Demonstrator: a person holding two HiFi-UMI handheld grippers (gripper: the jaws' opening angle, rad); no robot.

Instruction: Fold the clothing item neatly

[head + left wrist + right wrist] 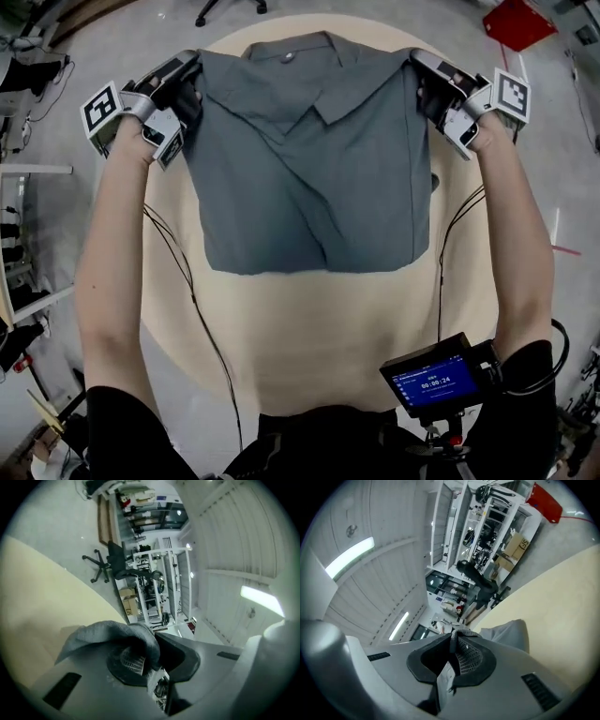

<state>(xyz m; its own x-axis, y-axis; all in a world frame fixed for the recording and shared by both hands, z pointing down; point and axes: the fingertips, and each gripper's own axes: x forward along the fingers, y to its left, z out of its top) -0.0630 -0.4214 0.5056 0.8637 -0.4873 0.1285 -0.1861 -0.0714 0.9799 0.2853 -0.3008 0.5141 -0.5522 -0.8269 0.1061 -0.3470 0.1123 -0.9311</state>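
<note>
I have the left gripper (190, 70) clamped on the grey shirt (309, 178) at its 10 o'clock shoulder and the right gripper (420, 67) at 2, over the worktop (328, 319), so I judge this the spreading step, and next I should lower both evenly to lay it flat.

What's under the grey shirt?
The round wooden table shows all around the shirt. The left gripper and right gripper pinch its top corners. The tabletop beneath the cloth is covered.
</note>
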